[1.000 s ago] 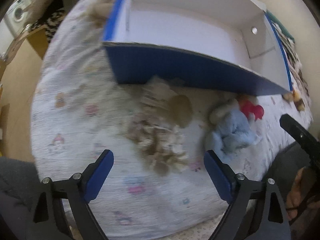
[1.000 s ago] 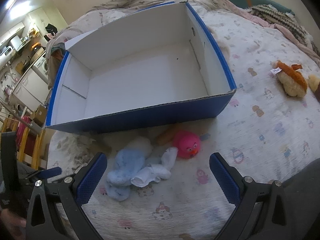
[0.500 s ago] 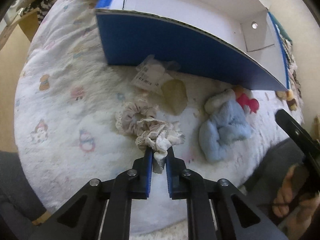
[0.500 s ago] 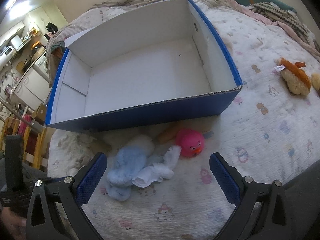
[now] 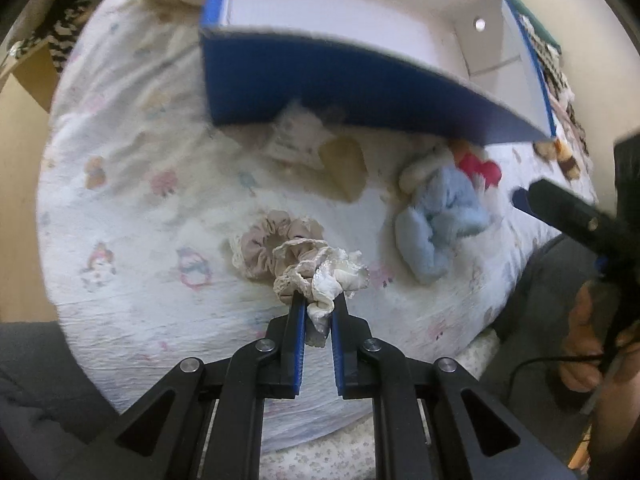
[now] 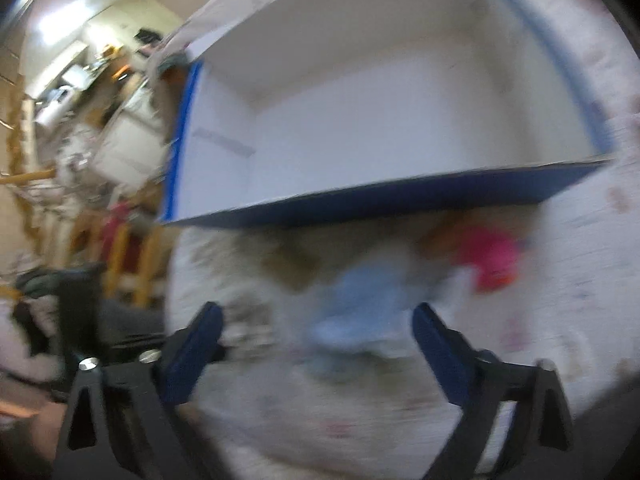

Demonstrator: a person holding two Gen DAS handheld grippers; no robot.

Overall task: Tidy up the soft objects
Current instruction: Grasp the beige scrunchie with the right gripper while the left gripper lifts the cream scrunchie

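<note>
On the cartoon-print bedspread (image 5: 132,208) before the blue box (image 5: 360,84), the left tongs (image 5: 318,304) pinch a cream lace scrunchie (image 5: 324,276); the right tongs (image 6: 316,320) gape above a blurred blue plush (image 6: 356,300).

Lying on the bed (image 5: 120,208) are two scrunchies (image 5: 264,244) (image 5: 320,276), one blue plush (image 5: 440,216), one pink toy (image 5: 480,168), one tagged packet (image 5: 296,140), and one box (image 5: 320,84).
</note>
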